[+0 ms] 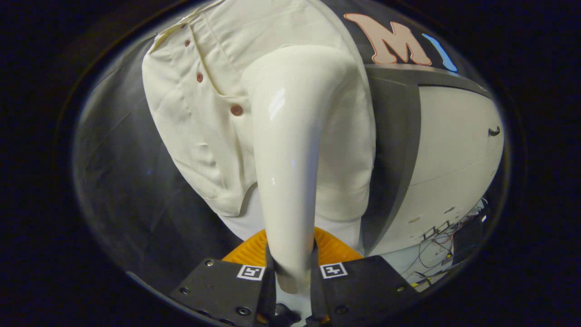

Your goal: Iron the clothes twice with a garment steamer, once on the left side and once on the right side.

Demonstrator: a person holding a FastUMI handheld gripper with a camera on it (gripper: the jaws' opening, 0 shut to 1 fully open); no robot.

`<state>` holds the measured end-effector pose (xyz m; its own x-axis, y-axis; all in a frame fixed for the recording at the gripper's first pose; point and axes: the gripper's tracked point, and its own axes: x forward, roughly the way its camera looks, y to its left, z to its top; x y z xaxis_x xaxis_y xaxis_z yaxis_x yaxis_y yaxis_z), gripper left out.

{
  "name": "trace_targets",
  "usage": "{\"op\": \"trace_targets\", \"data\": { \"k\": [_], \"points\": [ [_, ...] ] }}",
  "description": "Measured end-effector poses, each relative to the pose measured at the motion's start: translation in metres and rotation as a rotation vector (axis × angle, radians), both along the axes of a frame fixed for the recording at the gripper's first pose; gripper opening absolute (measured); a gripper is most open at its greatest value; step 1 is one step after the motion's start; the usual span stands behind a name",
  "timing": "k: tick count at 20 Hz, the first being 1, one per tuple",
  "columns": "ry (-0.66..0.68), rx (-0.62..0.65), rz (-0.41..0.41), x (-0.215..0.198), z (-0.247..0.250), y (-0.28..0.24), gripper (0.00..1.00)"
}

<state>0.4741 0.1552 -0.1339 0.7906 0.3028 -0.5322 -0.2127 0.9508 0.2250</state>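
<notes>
In the gripper view, the gripper (292,272) points forward and somewhat upward toward a hanging shirt, with its two fingers (268,281) standing close together. Each finger presses a side of the handle of the garment steamer (290,150), a smooth glossy cream body that rises from between the fingers, widens, and curves over at the top toward the cloth. The fingers are closed on the narrow lower end of that handle, so the steamer is firmly gripped and held upright ahead of them. A small square marker (250,272) sits on the block beside each finger.

Just beyond the fingers, behind the foot of the handle, lies an orange ribbed disc (333,249), partly hidden by the steamer; what it belongs to cannot be told.

The shirt (204,122), cream coloured with a row of small reddish-brown buttons (236,109) down its front band, hangs beyond the fingers and to their left, reaching behind the steamer. The steamer's rounded head is right in front of the cloth on the side right of the button row; whether it touches the fabric cannot be told. The shirt's lower hem ends just above the orange disc.

To the right of the fingers and farther off stands a large white rounded panel (454,154) with a dark grey band (395,150) along its near edge. Loose thin wires (435,252) trail beneath it.
</notes>
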Motion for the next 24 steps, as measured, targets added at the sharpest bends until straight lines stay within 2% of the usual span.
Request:
{"op": "trace_targets", "data": {
  "k": [8,15,20,24],
  "points": [
    [0.088,0.000,-0.001,-0.028,-0.038,-0.011,0.31],
    [0.054,0.038,-0.066,-0.069,-0.014,-0.022,0.30],
    [-0.039,0.051,-0.125,-0.121,0.035,-0.025,0.30],
    [-0.061,0.043,-0.156,-0.188,0.047,-0.014,0.30]
  ]
}}
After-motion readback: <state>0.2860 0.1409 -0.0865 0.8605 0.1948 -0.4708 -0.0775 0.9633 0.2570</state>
